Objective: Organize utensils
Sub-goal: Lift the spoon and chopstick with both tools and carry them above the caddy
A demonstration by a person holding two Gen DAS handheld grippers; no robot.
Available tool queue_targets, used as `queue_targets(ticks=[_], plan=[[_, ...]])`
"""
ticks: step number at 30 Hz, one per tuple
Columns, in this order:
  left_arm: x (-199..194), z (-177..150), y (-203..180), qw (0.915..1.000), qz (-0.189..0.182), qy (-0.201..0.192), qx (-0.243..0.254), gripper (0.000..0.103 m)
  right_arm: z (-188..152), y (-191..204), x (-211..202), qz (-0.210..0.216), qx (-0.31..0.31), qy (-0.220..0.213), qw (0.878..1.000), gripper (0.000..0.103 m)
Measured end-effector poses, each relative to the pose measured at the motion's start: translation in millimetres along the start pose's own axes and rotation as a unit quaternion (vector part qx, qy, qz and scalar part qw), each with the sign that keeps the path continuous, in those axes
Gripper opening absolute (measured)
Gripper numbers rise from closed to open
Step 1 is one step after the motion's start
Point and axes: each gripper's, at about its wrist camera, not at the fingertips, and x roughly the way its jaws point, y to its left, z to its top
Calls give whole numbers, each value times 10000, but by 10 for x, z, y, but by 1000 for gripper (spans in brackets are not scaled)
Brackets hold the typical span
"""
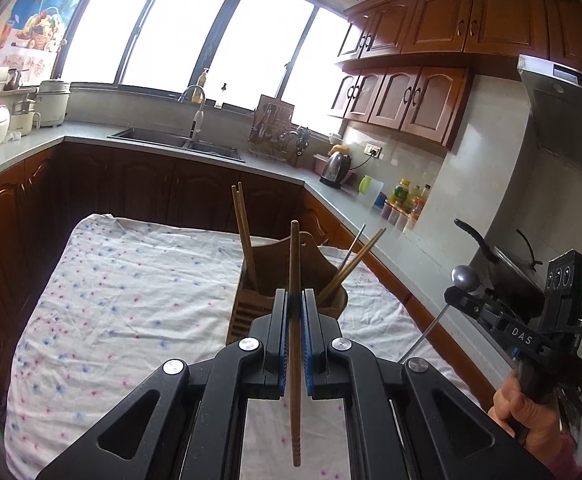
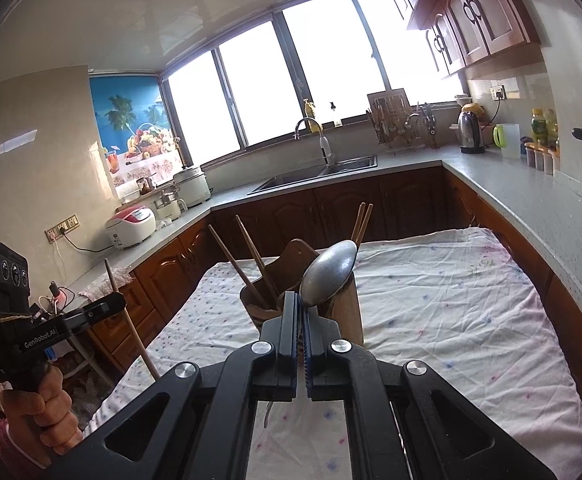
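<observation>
My left gripper is shut on a single wooden chopstick, which stands nearly upright between the blue pads and reaches above and below them. Just behind it stands a wooden utensil holder with several chopsticks leaning in its two compartments. My right gripper is shut on a metal spoon, bowl up, right in front of the same holder. The right gripper with its spoon also shows at the right of the left wrist view. At the left of the right wrist view, the left gripper carries its chopstick.
The holder stands on a table under a white flowered cloth. A grey countertop wraps around behind, with a sink, kettle, bottles, rice cooker and a black wok at the right. A hand grips the right tool.
</observation>
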Motion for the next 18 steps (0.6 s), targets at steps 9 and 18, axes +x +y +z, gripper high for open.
queue_targets(ticks=[9,18], plan=[[152,151,60,9997,52,-215,73,4,129,-3,133,-77,-111,-72,9999,2],[279,404,100,9979,35,-596,248,4,347,7,299,-215,-347,-275,9988,2]])
